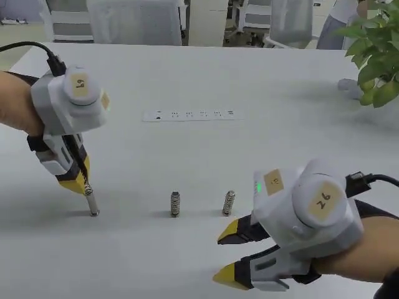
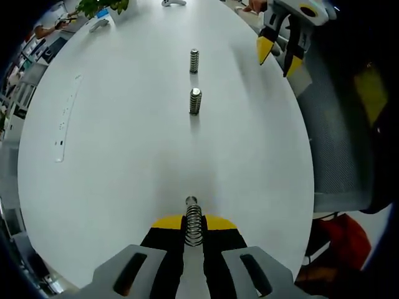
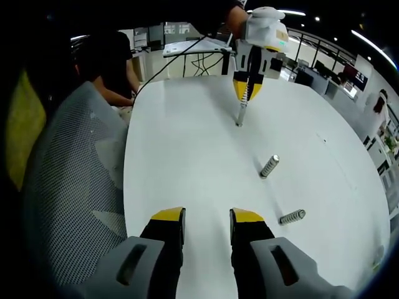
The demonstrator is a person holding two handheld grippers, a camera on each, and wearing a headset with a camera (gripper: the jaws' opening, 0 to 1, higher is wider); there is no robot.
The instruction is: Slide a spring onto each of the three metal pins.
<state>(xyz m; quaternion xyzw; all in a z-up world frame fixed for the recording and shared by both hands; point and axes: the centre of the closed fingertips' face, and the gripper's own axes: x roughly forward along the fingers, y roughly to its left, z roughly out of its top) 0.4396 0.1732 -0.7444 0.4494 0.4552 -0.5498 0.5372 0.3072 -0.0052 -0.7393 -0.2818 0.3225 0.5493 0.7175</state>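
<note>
The spring's (image 2: pixel 194 232) lower end vanishes between the left hand-held gripper's (image 2: pixel 194 222) yellow tips; a plant (image 1: pixel 377 62), two o'clock in the head view, runs off the edge.

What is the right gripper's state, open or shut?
Open: on the right gripper the jaws stand apart, bare table between them.

The middle pin (image 1: pixel 175 194) stands upright, spring (image 1: pixel 175 204) on. Right of it, another sprung pin (image 1: pixel 229 203); left of it, a bare pin (image 1: pixel 93 206), third spring (image 1: pixel 87 187) at its tip.

Three pins (image 1: pixel 93 205); three springs (image 1: pixel 175 204)
</note>
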